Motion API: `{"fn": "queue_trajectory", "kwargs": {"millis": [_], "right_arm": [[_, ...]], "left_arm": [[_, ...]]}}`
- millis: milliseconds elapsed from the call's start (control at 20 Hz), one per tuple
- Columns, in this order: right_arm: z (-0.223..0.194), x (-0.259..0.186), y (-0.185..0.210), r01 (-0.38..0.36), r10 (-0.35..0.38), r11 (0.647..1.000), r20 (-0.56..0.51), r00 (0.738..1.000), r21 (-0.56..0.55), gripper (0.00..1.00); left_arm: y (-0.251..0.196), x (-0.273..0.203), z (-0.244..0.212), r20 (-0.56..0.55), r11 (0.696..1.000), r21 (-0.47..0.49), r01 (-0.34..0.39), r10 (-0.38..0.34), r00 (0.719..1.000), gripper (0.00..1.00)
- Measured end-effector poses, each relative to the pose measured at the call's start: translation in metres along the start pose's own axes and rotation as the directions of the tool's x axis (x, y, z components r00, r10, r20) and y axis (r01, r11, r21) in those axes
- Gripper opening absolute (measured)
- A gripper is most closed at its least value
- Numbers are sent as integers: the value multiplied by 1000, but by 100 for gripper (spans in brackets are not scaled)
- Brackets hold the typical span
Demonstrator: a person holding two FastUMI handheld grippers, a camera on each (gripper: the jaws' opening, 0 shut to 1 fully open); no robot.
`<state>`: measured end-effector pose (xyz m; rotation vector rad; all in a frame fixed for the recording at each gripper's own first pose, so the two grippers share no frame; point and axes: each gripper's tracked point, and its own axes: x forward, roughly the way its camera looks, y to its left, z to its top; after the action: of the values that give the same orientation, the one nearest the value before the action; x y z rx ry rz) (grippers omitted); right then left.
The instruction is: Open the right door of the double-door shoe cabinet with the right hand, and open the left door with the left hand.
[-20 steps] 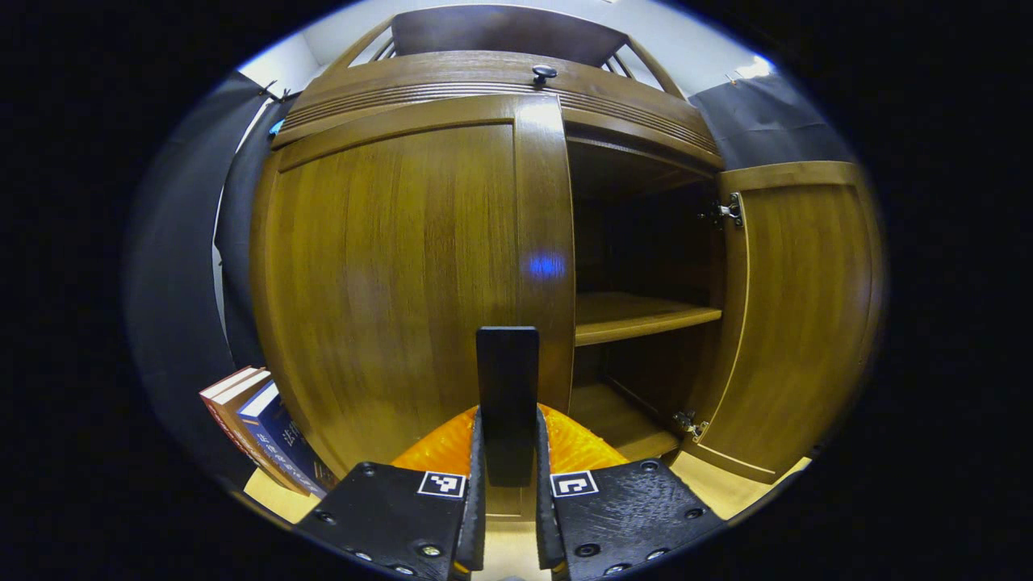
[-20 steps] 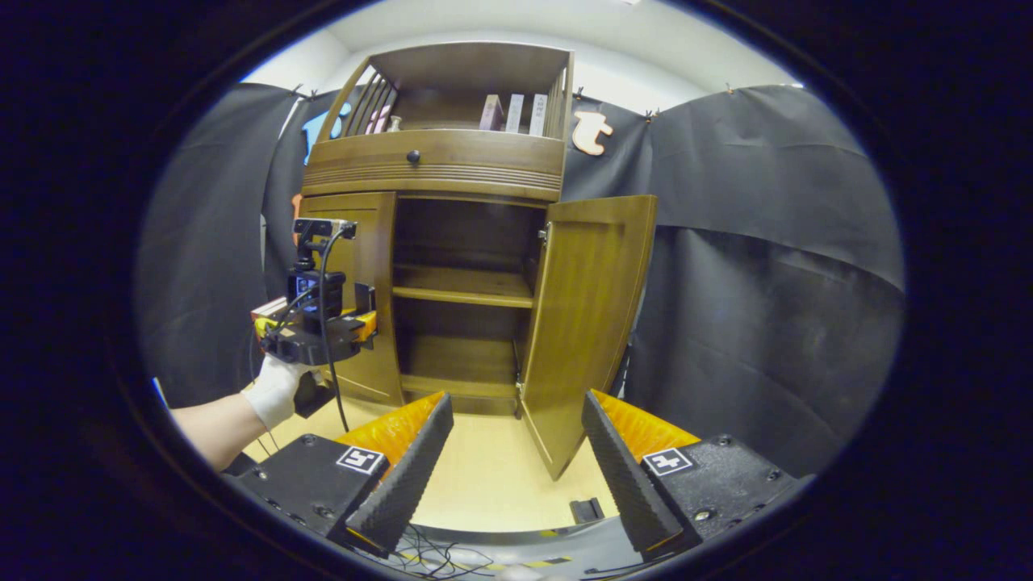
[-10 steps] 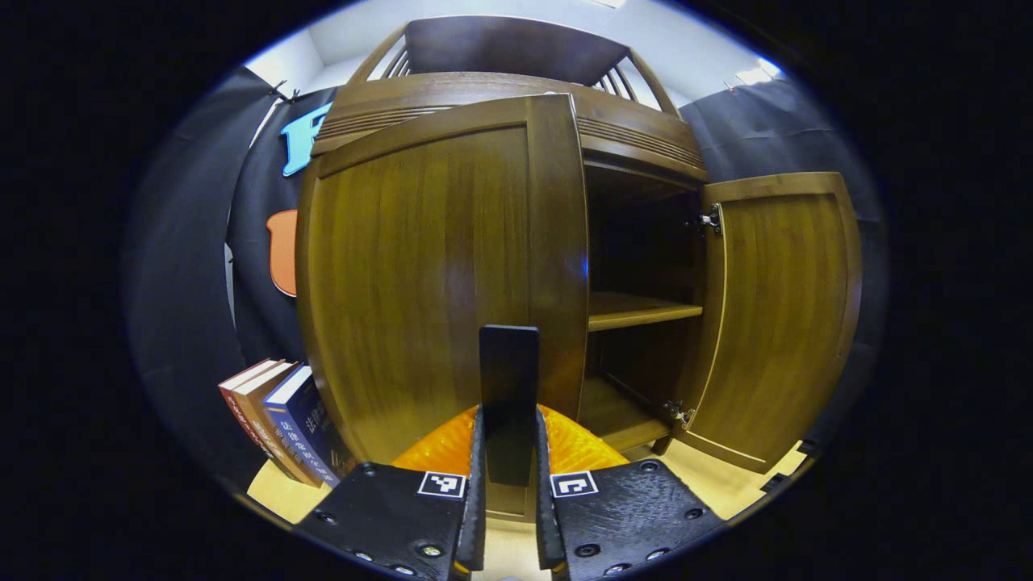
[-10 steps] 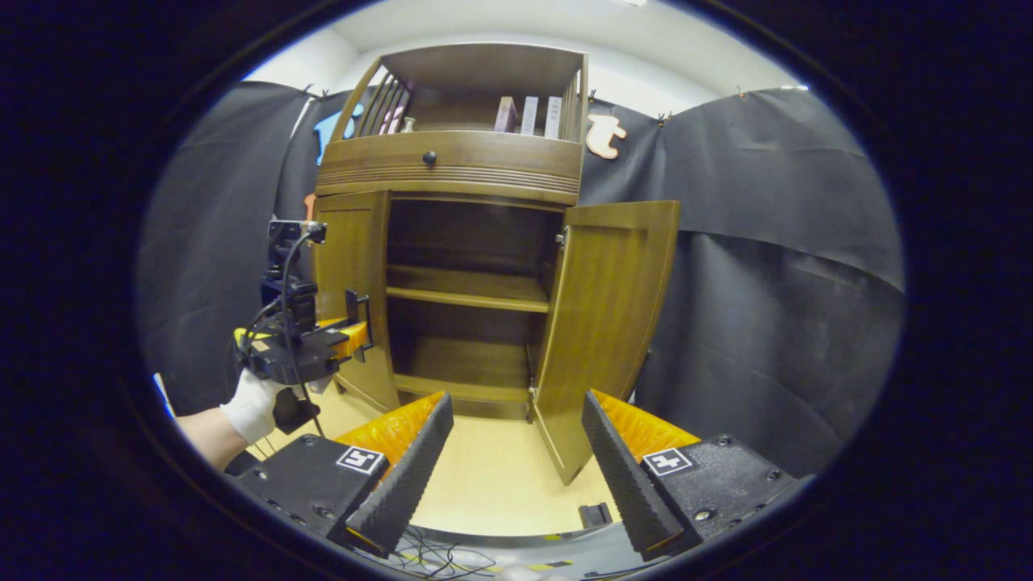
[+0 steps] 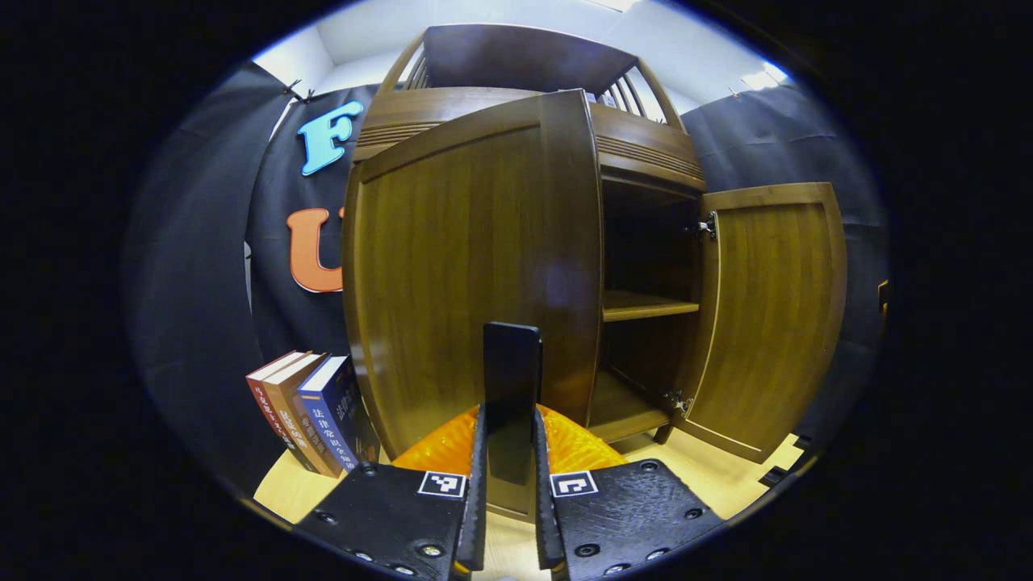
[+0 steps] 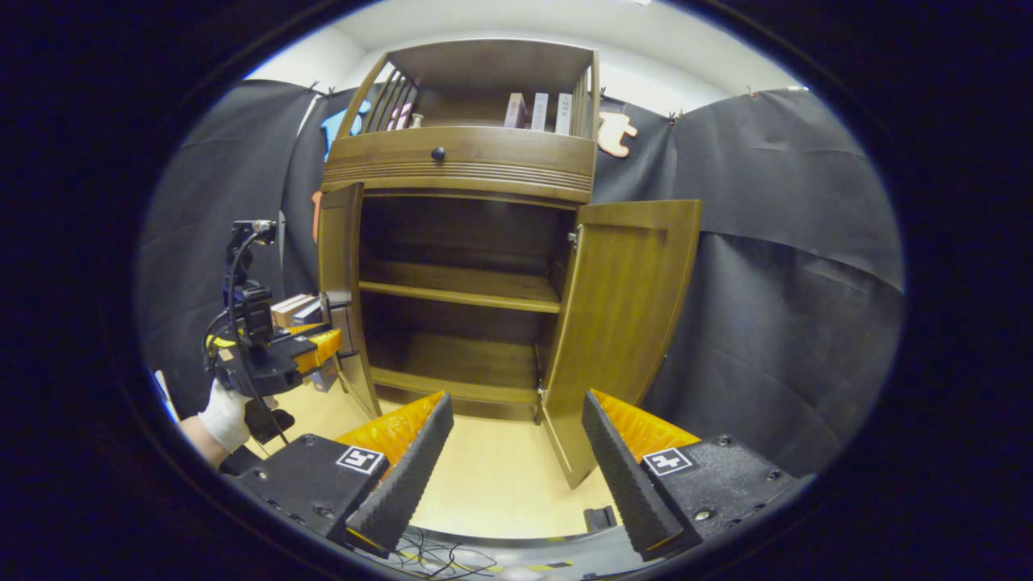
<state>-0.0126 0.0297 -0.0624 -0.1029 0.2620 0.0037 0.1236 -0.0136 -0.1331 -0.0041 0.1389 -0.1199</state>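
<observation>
Left gripper (image 5: 508, 492) is pinching the left door's handle (image 5: 512, 387) at 6 o'clock, so pull along the hinge arc, no yanking. Right gripper (image 6: 512, 460) sits spread, holding nothing. Two doors: left door (image 5: 468, 266) partway, right door (image 6: 621, 323) wide open. Three books (image 5: 311, 407) at 8 o'clock.

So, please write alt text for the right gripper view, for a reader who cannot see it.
A brown wooden double-door shoe cabinet stands with both doors swung open, showing bare shelves. The right gripper is open, away from the right door; the left gripper, in a gloved hand, is at the left door.
</observation>
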Motion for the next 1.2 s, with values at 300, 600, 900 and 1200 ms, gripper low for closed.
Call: {"fn": "queue_trajectory", "kwargs": {"millis": [300, 600, 900, 1200], "right_arm": [[3, 6, 15, -44, 43, 999, -12, 999, -25, 100], [1, 9, 32, -85, 85, 995, -21, 996, -42, 100], [-7, 9, 52, -134, 133, 990, -39, 990, -39, 100], [-7, 12, 64, -160, 159, 987, -39, 987, -27, 100]], "left_arm": [[25, -26, -3, 10, 999, 2, -48, 48, 999, 23], [54, -49, -5, 4, 996, -1, -87, 87, 996, 23], [80, -67, -7, 6, 989, 49, -140, 140, 990, 4], [126, -81, -7, 9, 981, 41, -192, 192, 981, 3]]}}
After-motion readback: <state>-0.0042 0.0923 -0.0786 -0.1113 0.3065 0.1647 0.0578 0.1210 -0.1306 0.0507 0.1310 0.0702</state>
